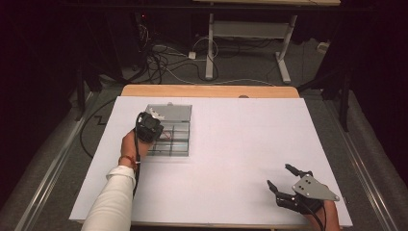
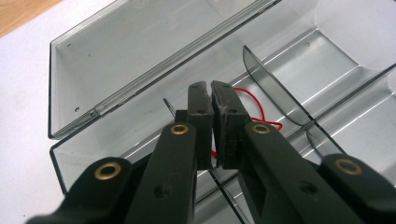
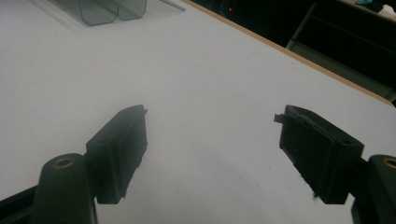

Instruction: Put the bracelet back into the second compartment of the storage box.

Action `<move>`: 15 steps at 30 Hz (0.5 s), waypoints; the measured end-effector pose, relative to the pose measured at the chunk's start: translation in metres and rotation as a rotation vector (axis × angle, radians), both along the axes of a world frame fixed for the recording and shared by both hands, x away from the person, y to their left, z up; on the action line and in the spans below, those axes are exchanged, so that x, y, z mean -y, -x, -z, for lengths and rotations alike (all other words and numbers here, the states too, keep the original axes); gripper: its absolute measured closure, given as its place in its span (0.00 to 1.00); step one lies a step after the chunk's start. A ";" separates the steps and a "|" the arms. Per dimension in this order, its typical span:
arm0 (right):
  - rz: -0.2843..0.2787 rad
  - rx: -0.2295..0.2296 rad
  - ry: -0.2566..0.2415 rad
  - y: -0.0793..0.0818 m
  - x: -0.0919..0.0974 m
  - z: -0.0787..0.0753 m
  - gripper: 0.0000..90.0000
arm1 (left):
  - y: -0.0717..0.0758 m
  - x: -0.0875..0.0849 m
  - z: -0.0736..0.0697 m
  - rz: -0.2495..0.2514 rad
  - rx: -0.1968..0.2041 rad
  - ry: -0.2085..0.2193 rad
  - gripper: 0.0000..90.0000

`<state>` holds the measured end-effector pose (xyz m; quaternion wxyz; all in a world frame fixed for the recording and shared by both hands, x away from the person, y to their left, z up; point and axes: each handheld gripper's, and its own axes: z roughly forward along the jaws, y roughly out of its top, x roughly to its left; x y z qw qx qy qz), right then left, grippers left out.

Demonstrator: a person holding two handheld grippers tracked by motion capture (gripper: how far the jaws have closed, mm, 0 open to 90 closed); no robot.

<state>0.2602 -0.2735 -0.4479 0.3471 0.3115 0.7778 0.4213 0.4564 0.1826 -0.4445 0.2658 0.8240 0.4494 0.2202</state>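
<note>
The left claw (image 2: pixel 211 91), jaws nearly closed on a red wire (image 2: pixel 256 111) inside the open clear compartment box (image 1: pixel 182 111) on the worktop (image 1: pixel 240 139), should lift straight clear of the dividers, while the right claw (image 3: pixel 210 140) rests wide open, empty.

The tabletop (image 1: pixel 231 154) is plain white, with a light wood edge (image 1: pixel 211 91) showing along its far side. On it, the compartment box (image 1: pixel 179 139) is clear, smoke-grey plastic, its open lid (image 2: pixel 140 51) the same tint. Inside lies a thin red wire (image 2: pixel 254 109). The left gripper (image 2: pixel 211 93) is black with brass-coloured rivets. The right gripper (image 1: pixel 287 180) is black too, topped by a grey plate (image 1: pixel 315 188). The person's sleeve (image 1: pixel 113 197) is white, with a red band (image 1: pixel 126 160) at the wrist.
</note>
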 end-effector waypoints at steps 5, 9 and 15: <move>0.003 0.000 0.000 0.000 0.000 0.000 0.27 | 0.000 0.000 0.000 0.001 0.003 -0.001 0.94; -0.004 0.002 0.003 0.000 0.000 0.000 0.27 | 0.001 -0.001 -0.001 0.002 0.006 0.009 0.94; -0.009 0.003 0.002 0.001 -0.001 -0.001 0.28 | 0.003 -0.003 -0.006 0.013 0.022 0.010 0.94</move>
